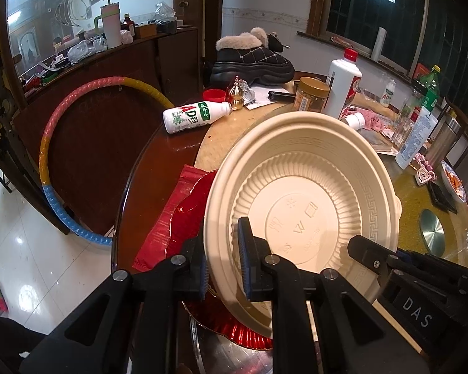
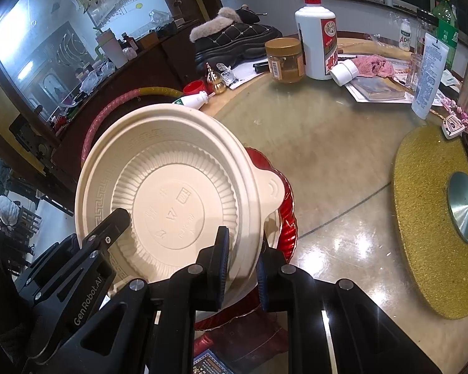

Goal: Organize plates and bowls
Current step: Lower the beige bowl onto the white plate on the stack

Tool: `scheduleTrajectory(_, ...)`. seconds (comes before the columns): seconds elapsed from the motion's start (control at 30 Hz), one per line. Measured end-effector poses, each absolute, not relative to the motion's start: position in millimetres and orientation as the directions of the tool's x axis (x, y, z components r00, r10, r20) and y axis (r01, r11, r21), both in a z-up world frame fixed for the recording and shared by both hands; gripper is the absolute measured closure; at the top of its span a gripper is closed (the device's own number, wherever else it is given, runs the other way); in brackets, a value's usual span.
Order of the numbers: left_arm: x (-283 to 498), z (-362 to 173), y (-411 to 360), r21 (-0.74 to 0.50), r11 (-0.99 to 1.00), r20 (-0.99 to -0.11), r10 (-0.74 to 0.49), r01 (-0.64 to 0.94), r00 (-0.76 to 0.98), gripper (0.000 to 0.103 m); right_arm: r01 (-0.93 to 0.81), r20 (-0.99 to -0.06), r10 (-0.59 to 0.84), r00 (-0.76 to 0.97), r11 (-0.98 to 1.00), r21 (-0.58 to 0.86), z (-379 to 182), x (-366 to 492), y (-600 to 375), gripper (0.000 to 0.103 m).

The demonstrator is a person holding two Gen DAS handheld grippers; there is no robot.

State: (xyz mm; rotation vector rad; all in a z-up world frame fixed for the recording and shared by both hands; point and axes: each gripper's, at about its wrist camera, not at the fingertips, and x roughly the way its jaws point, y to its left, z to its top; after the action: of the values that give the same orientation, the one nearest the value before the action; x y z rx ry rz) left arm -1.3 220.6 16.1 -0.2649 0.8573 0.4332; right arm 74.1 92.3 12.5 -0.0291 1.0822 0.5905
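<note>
The cream bowl point(image 1: 302, 199) fills the lower centre of both views, tilted above the red plate point(image 1: 190, 215) on the counter point(image 2: 327, 162). The left claw point(image 1: 223, 261) and right claw point(image 2: 241, 268) each clench opposite rims.

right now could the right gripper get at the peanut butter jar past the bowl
Probably not as things stand: the right gripper is shut on the rim of the cream bowl, as is the left gripper. The table toward the jar looks clear.
</note>
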Motion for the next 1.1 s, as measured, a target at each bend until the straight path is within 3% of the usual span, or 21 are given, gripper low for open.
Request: scheduleTrajectory(1.1, 3.3, 7.4, 225.2, -0.045, 0.879, -0.793, 0.258, -0.475, 0.553, 0.089, -0.46, -0.842, 0.437, 0.317, 0.847, 0.267, 6.2, 77.7, 97.5, 0.084)
